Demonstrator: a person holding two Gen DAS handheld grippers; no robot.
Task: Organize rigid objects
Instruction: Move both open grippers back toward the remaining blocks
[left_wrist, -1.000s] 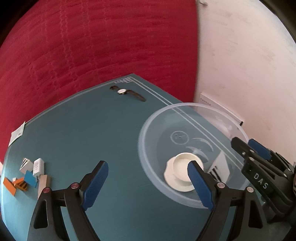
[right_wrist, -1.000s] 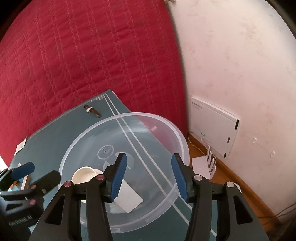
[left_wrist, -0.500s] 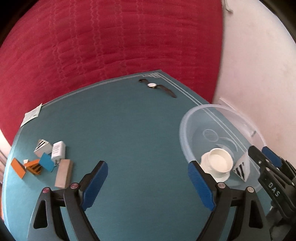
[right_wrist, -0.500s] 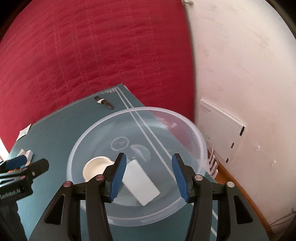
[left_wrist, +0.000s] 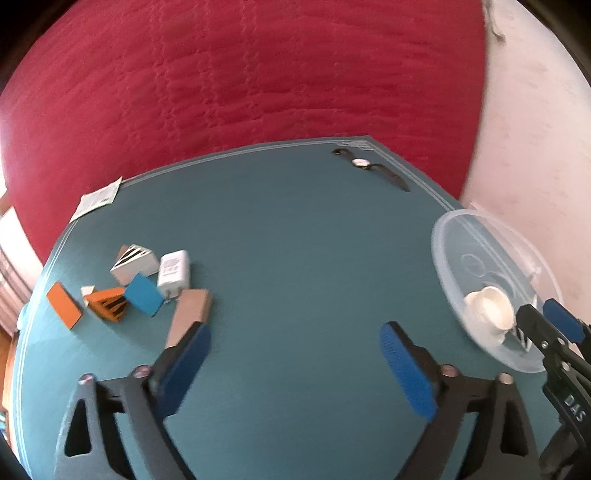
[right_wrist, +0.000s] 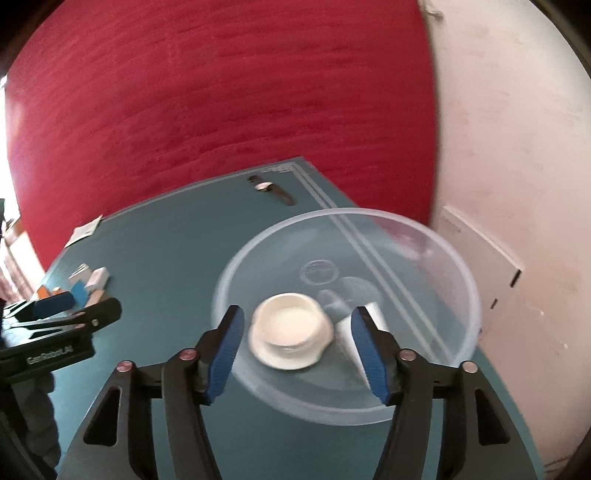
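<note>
We saw left hand-held gripper (left_wrist: 293, 363) empty, jaws opening wide; tan block (left_wrist: 187, 320) lay just ahead-left, long axis along reach. Right hand-held gripper (right_wrist: 297, 354), opening too, empty, hung over clear bowl (right_wrist: 458, 266), farther away.

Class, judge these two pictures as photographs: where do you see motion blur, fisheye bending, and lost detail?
Left wrist view: the table edge bows into a curve, corners go black, and the left gripper fingers smear. Right wrist view: the clear bowl rim and white cup are streaked, the wall washes out pale.
</note>
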